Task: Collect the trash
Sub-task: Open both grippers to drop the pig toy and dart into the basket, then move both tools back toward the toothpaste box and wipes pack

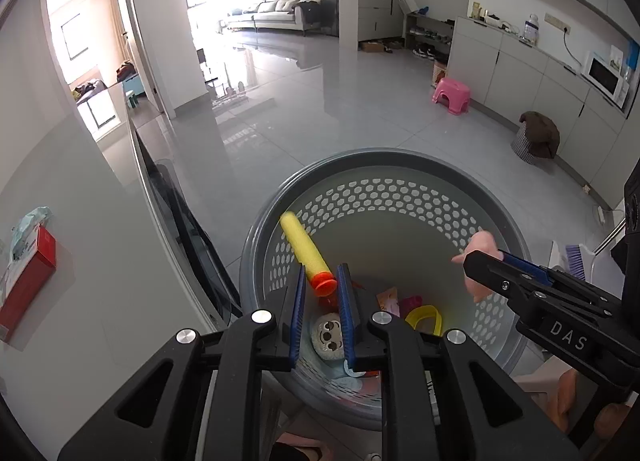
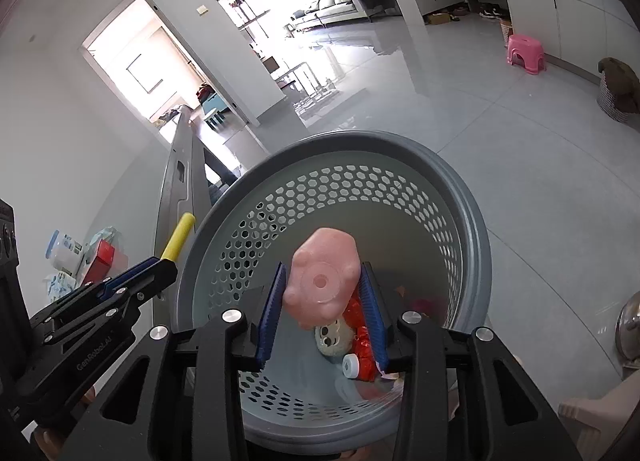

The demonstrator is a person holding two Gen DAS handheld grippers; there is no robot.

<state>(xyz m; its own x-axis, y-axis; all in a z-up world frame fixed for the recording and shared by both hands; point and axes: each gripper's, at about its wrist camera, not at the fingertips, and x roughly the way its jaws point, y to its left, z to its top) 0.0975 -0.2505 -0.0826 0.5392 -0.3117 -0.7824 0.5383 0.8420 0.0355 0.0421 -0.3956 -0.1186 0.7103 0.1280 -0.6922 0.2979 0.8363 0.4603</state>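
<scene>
A grey perforated basket stands on the floor beside the table edge. My left gripper is over its left rim, shut on the orange tip of a yellow foam dart that sticks up and away. My right gripper hangs over the basket mouth with a pink rubber toy lying loose between its pads, a slim gap on the right side. At the basket's bottom lie a round plush face, a red wrapper and a yellow ring.
A white table runs along the left, carrying a red box and tissue packs. A pink stool and a checked hamper with brown cloth stand by the cabinets on the right. Shiny tiled floor stretches beyond the basket.
</scene>
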